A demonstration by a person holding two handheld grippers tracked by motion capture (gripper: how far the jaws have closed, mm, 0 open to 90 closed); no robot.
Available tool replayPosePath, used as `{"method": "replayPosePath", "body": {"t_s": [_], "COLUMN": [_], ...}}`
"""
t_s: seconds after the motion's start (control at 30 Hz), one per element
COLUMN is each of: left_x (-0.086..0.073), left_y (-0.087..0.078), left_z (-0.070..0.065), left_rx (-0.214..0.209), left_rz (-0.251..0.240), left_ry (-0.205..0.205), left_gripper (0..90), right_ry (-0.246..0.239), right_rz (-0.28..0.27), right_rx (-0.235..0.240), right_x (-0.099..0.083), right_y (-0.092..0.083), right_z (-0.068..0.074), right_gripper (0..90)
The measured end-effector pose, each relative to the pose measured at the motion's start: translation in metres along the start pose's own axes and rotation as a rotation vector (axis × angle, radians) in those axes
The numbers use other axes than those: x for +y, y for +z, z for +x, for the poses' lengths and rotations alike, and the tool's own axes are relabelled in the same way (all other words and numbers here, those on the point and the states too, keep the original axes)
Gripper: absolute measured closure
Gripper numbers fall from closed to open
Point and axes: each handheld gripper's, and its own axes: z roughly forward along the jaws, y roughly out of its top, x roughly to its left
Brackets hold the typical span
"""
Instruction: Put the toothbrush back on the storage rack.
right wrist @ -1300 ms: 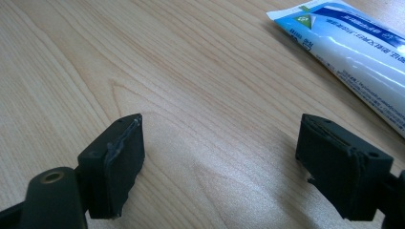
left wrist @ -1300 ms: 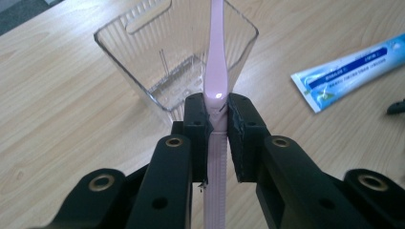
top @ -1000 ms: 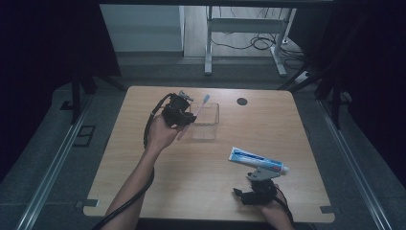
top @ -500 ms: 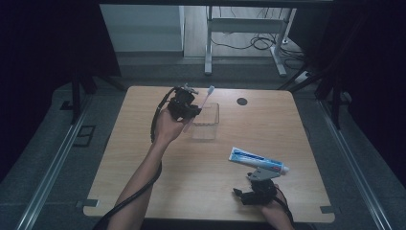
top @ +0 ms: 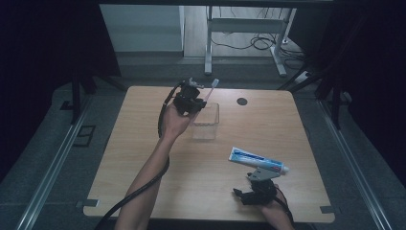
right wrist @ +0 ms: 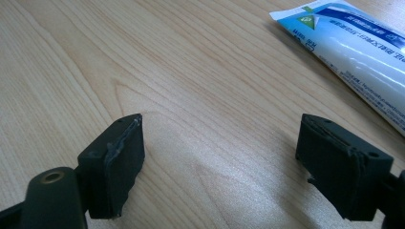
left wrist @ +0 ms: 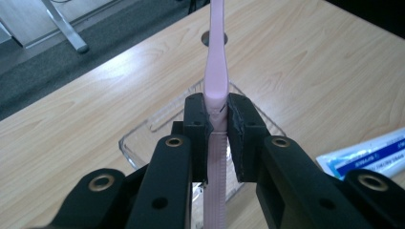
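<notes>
A pink toothbrush [left wrist: 216,71] is clamped between the pads of my left gripper [left wrist: 218,125], its handle running up and away from the jaws. In the high view the left gripper [top: 190,98] hangs above the left edge of a clear plastic tray [top: 207,125], and the toothbrush [top: 212,85] points up and to the right. A blue and white toothpaste tube [top: 258,161] lies flat at the front right of the table. My right gripper [top: 258,189] rests just in front of it; its jaws [right wrist: 219,164] stand open over bare wood, with the toothpaste tube [right wrist: 353,45] at the upper right.
The wooden table [top: 143,158] has a round black cable hole [top: 242,101] at the back, right of the tray. Metal desk legs [top: 208,43] and cables lie on the floor beyond the far edge. Dark curtains flank both sides.
The left hand has carried the toothbrush to the right and slightly up, from left of the tray to above its left edge. The right gripper has stayed put.
</notes>
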Motion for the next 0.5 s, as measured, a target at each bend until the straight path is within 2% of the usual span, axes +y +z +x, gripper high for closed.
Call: {"method": "replayPosePath", "body": {"t_s": [0.17,0.5], "left_x": [0.004,0.006], "left_y": [0.003,0.016], "left_z": [0.002,0.005], "left_rx": [0.005,0.032], "left_rz": [-0.025,-0.043], "left_ry": [-0.011,-0.022], "left_gripper": [79.0,79.1], "right_ry": [-0.002,-0.004], "right_rz": [0.0,0.0], "right_rx": [0.001,0.004], "right_x": [0.0,0.0], "right_y": [0.0,0.0], "right_z": [0.0,0.0], "right_gripper": [16.8,16.8]}}
